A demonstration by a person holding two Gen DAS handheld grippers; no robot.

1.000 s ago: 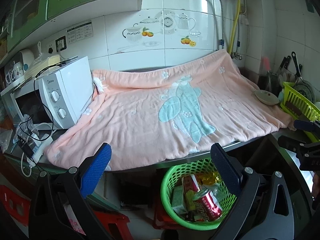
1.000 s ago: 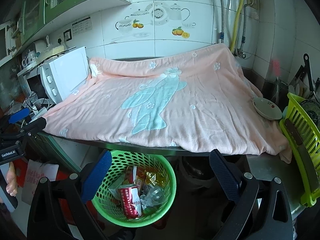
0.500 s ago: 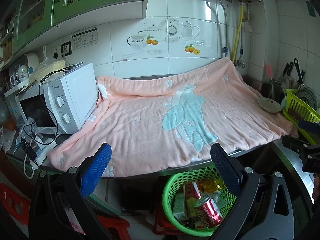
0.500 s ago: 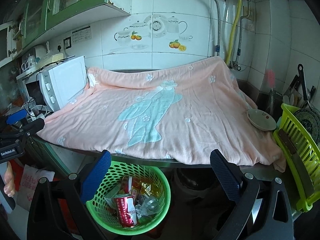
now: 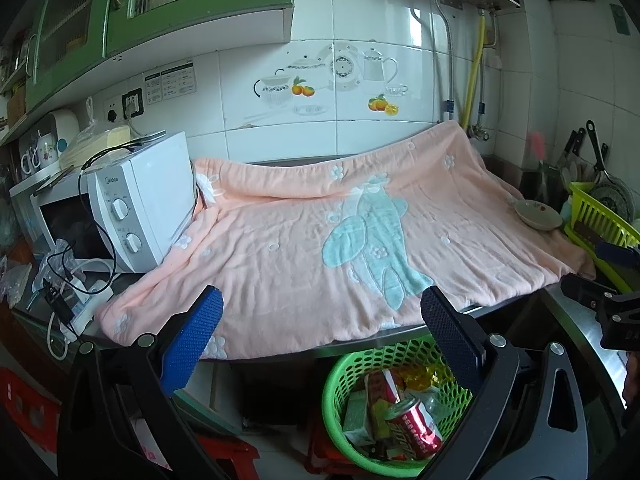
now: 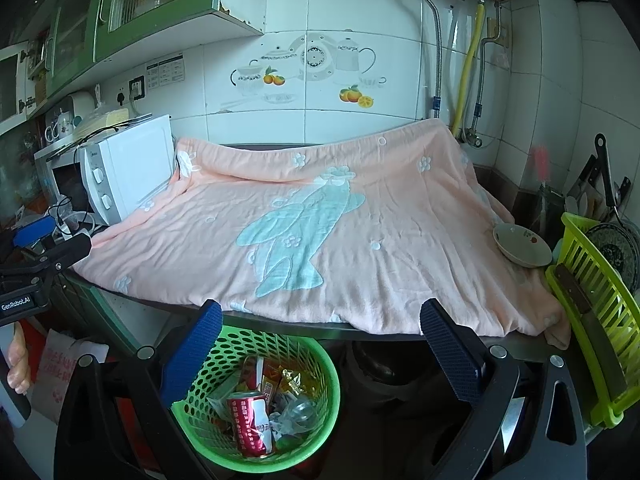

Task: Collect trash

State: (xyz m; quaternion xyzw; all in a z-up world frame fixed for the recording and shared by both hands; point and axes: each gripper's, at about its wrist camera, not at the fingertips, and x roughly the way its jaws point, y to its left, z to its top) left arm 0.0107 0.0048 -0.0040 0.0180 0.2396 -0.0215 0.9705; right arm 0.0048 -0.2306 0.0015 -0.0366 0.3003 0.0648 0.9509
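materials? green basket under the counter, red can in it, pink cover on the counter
Green basket: looks like moulded plastic, glossy, with a regular pattern of round holes in the wall.
Red can: probably thin aluminium with a printed red finish; silvery rim, dented side.
Pink cover: soft fabric, likely fleece or terry towelling; matte, wrinkled, draping over the counter edge, with a pale blue figure on it.

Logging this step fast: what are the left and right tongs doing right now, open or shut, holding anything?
Left tongs: open, holding nothing.
Right tongs: open, holding nothing.
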